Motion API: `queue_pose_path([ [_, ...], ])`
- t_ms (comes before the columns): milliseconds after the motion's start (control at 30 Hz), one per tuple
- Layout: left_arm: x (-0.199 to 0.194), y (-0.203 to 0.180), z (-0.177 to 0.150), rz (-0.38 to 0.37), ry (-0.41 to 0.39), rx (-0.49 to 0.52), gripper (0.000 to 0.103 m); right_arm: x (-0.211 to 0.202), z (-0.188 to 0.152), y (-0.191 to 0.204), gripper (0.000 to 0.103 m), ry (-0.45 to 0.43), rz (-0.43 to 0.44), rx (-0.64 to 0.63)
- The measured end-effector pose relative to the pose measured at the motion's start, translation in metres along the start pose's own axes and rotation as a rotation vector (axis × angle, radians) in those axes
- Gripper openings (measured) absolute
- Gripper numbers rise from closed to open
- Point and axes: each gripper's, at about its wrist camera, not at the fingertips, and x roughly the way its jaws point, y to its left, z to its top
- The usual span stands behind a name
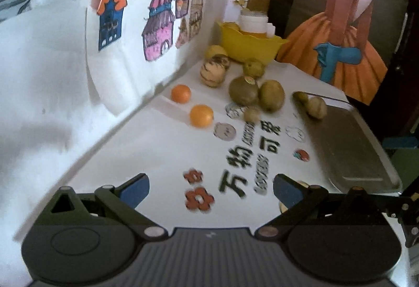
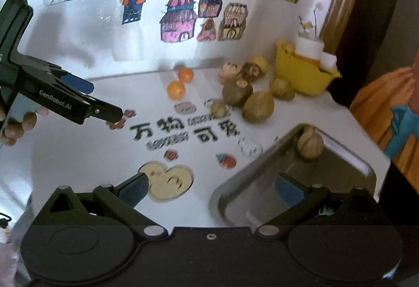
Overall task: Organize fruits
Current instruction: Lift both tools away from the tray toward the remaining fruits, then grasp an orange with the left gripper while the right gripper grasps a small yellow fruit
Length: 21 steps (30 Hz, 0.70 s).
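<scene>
Two oranges lie at the back left of the white table, with several green-brown fruits and a striped melon-like fruit beside them. One pale fruit sits in the far corner of a metal tray. My left gripper is open and empty above the table's printed lettering; it also shows in the right wrist view. My right gripper is open and empty, its right finger over the tray.
A yellow bowl holding white containers stands at the back by the wall. A poster with drawn houses hangs behind the table. A picture of an orange dress stands to the right.
</scene>
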Motion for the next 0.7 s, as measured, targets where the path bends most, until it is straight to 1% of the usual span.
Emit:
queue_pose_path([
  [267,0.031,0.01,0.028,0.024,-0.007,0.024,0.103,0.046,0.027,-0.015,0.102,-0.019,0.012,-0.052],
  [400,0.049,0.013,0.037,0.026,-0.014,0.033,0.102,0.068,0.039,-0.018,0.102,-0.038,0.035,-0.084],
  [533,0.067,0.015,0.043,0.011,-0.026,0.036,0.102,0.094,0.048,-0.017,0.102,-0.039,0.026,-0.146],
  [633,0.079,0.015,0.045,0.006,-0.021,0.038,0.102,0.11,0.052,-0.018,0.1,-0.044,0.023,-0.188],
  [700,0.086,0.015,0.046,0.005,-0.019,0.045,0.102,0.118,0.055,-0.022,0.098,-0.043,0.05,-0.186],
])
